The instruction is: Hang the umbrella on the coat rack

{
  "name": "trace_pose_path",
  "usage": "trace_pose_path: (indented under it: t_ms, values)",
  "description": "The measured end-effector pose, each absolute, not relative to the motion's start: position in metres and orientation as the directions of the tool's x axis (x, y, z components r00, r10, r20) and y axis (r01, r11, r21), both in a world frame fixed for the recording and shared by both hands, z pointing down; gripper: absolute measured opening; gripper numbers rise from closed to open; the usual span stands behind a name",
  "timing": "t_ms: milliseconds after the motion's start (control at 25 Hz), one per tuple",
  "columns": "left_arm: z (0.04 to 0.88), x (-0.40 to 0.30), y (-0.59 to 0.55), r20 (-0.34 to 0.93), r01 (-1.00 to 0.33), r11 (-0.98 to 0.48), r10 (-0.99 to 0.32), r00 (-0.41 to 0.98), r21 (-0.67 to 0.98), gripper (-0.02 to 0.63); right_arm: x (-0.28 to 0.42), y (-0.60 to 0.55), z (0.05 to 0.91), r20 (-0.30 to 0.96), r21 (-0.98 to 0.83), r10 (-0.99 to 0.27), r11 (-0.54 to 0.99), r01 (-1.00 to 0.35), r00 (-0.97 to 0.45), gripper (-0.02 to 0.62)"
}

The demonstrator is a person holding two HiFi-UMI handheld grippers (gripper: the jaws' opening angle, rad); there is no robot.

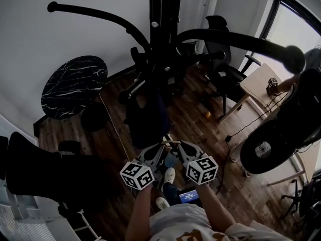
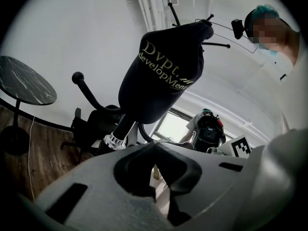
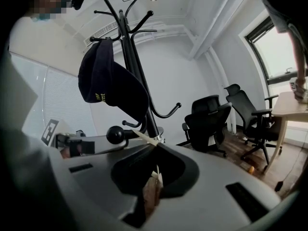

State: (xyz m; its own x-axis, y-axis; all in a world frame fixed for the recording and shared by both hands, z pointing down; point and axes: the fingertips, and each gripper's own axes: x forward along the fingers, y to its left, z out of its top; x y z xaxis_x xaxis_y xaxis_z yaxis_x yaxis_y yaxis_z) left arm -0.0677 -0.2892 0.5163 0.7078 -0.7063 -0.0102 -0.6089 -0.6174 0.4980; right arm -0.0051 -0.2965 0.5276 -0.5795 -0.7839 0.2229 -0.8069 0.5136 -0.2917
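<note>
**Head view.** Both tools reach up toward the black coat rack (image 1: pixel 159 44), whose curved arms with ball ends spread out close under the camera. The left tool (image 1: pixel 160 145) and the right tool (image 1: pixel 179 144) sit side by side, and a thin pale strap loop (image 1: pixel 170 142) is stretched between their tips. I judge this to be the umbrella's hanging loop, held wide so that it can slip over a hook. The umbrella's body cannot be made out here. It probably hangs below the tools, and it is not on the rack yet. Around the rack there is a dark wood floor (image 1: pixel 190 119), a round black marble desk (image 1: pixel 72 84) by the white wall, office chairs (image 1: pixel 220 69), and a pale desk (image 1: pixel 258 84) near the window.

**Left gripper view.** The left tool is clenched tip to tip on the loop, which runs off as a pale line to the right. Straight above it a navy cap (image 2: pixel 161 66) fills one hook, so a free arm looks like the better target.

**Right gripper view.** The right tool is clamped on the loop as well. A brownish strip sits in the gap between its jaws, and the pale cord leaves its tip to the left. The rack's pole rises just ahead, with bare lower hooks.
</note>
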Motion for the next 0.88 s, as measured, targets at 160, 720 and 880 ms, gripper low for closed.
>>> trace_pose_path:
  t_ms: [160, 720, 880]
  values:
    - [0.523, -0.071, -0.294, 0.037, -0.654, -0.608, -0.719, 0.694, 0.451, 0.020, -0.011, -0.305, 0.533, 0.234, -0.289, -0.777, 0.519, -0.805, -0.585, 0.012]
    - [0.535, -0.073, -0.307, 0.127, -0.711, -0.593, -0.727, 0.674, 0.377, 0.020, -0.022, -0.320, 0.550, 0.285, -0.297, -0.755, 0.516, -0.803, -0.591, 0.012]
    - [0.537, -0.070, -0.310, 0.153, -0.723, -0.599, -0.724, 0.672, 0.344, 0.020, -0.026, -0.322, 0.557, 0.307, -0.294, -0.742, 0.522, -0.801, -0.596, 0.012]
